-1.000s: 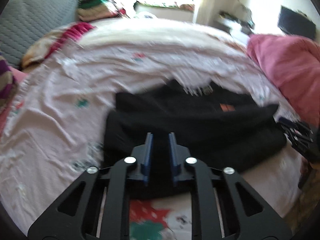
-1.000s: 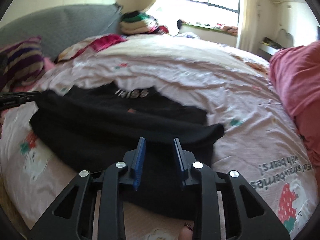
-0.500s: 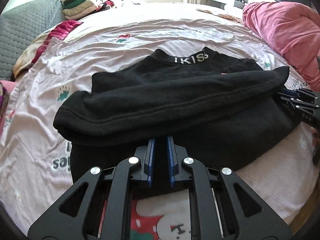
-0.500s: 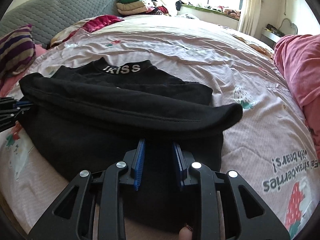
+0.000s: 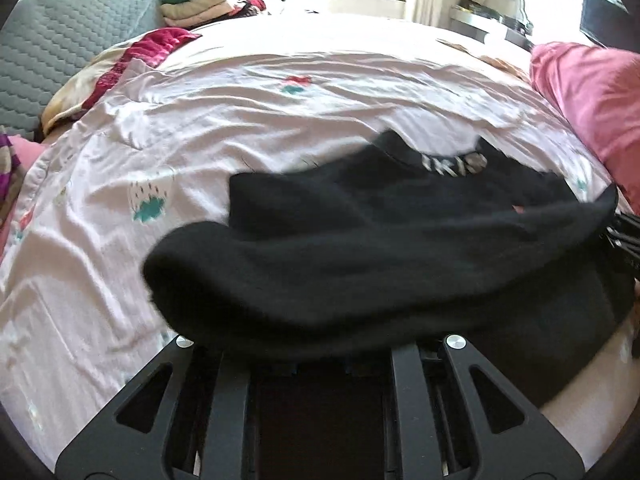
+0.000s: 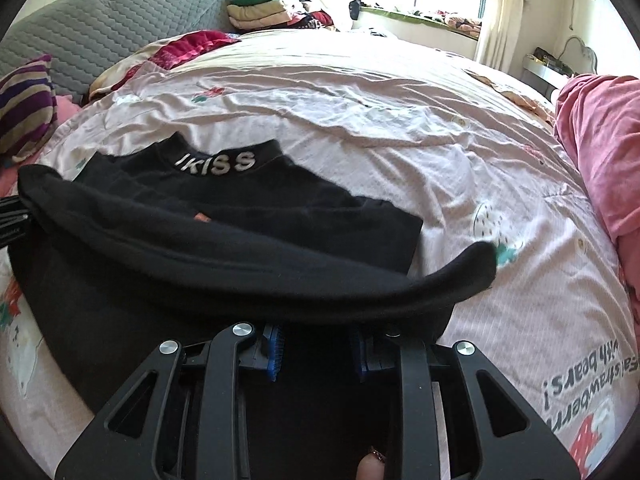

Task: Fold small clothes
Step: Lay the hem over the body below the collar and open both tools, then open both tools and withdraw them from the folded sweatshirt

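Note:
A small black top (image 6: 248,216) with white "IKISS" lettering on its collar (image 6: 218,162) lies on the pink bed sheet (image 6: 360,100). Its lower hem is lifted into a thick black fold across both views (image 5: 360,264). My left gripper (image 5: 318,344) is under that fold; its fingertips are hidden by the cloth. My right gripper (image 6: 316,344) is shut on the hem, and only the blue pads (image 6: 274,350) show beneath the fold. The other gripper shows at the right edge of the left wrist view (image 5: 626,236).
A pink blanket (image 6: 600,152) is heaped on the right. A grey quilted headboard (image 6: 100,36), a striped pillow (image 6: 24,112), a red cloth (image 6: 188,46) and a stack of folded clothes (image 6: 264,4) are at the back left. The near bed edge lies below the grippers.
Both grippers have lifted the hem and carried it toward the collar. The fold now covers the fingertips that showed before. The left view is blurred by motion.

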